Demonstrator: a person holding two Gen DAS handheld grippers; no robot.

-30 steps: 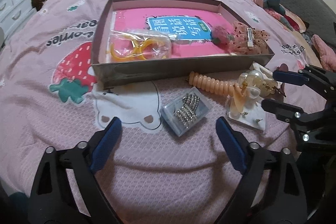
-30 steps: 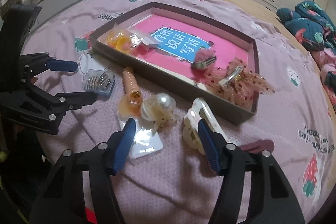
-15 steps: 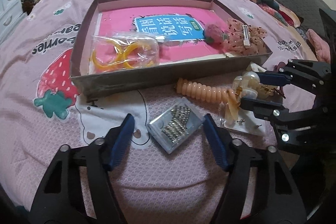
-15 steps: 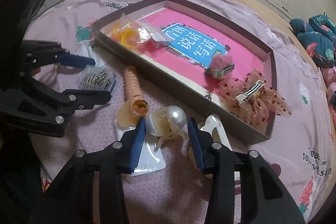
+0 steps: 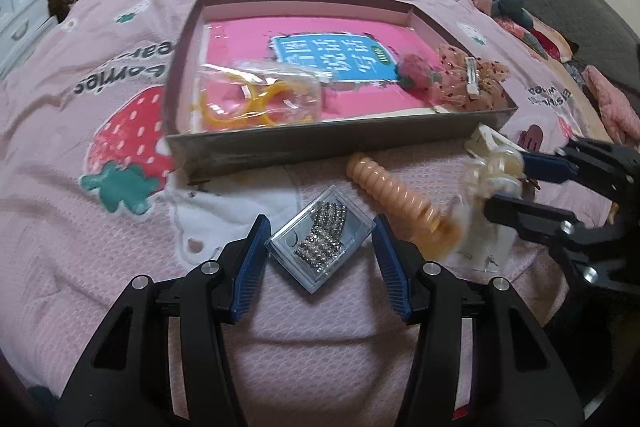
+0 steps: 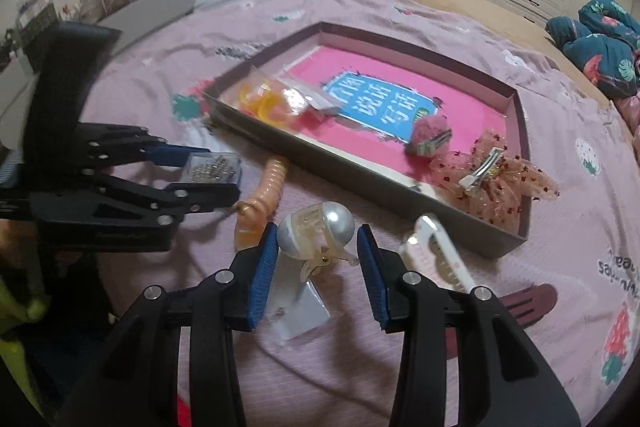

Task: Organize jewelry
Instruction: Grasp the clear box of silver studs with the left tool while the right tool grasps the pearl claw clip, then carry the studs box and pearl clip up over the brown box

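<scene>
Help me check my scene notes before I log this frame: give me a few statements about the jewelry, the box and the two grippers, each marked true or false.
1. The left gripper has its jaws open around the clear plastic case of rhinestone pieces. True.
2. The right gripper is shut on the white plastic claw clip. False: its jaws are open around the pearl-topped translucent hair clip.
3. The bag of yellow rings lies inside the shallow grey cardboard box. True.
4. The peach spiral hair tie lies inside the box. False: it lies on the bedspread in front of it.
</scene>
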